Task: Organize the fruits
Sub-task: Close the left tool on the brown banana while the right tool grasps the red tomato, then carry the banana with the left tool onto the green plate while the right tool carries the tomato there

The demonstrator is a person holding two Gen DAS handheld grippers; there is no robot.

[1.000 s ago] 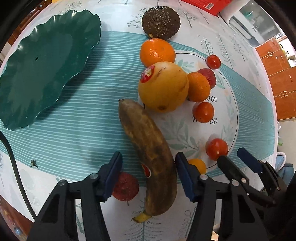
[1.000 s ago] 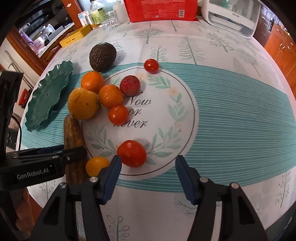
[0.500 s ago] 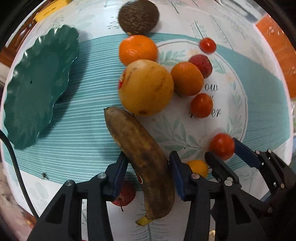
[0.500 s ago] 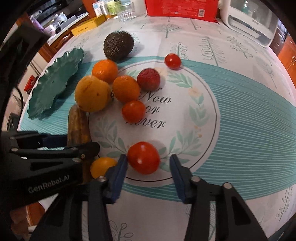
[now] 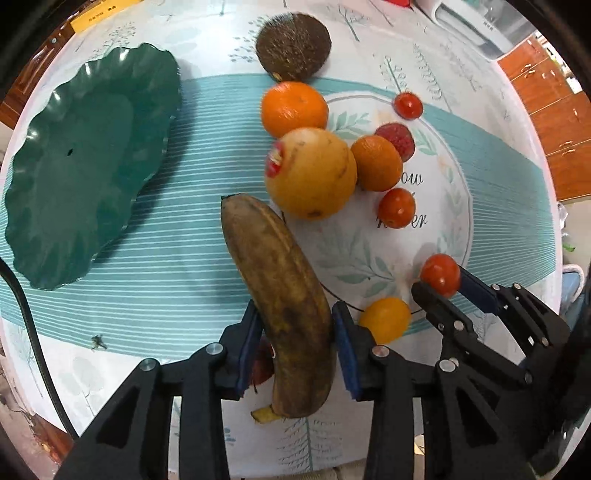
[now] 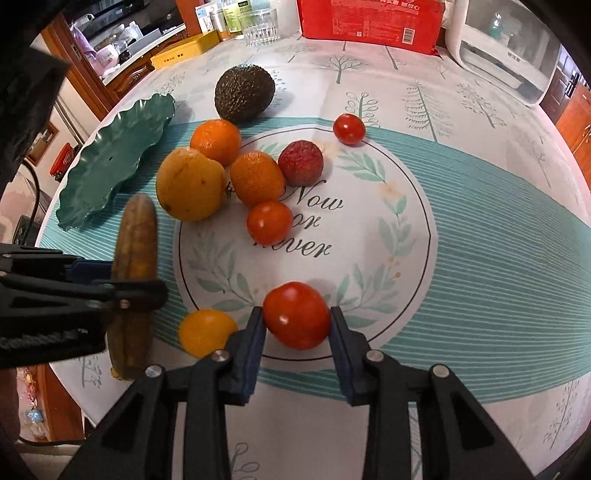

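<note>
Both jaws closing since earlier: left gripper [image 5: 295, 354] on banana [image 5: 280, 291], right gripper [image 6: 295, 350] on tomato [image 6: 296, 315]. Green plate [image 5: 55, 254] left of banana, no fruit on it; everything left to sort.

Table [image 6: 480, 258] with teal-striped printed cloth carries green leaf plate [image 6: 110, 166] far left, avocado [image 6: 244, 92], two oranges, big yellow fruit [image 6: 190, 183], lychee [image 6: 300, 162], loose tomatoes centre, red box [image 6: 369, 22] and white appliance [image 6: 506, 51] far edge.

plate [image 5: 85, 166] left of fruit cluster, banana [image 5: 280, 295] before grapefruit [image 5: 310, 173], avocado [image 5: 293, 46] behind
</note>
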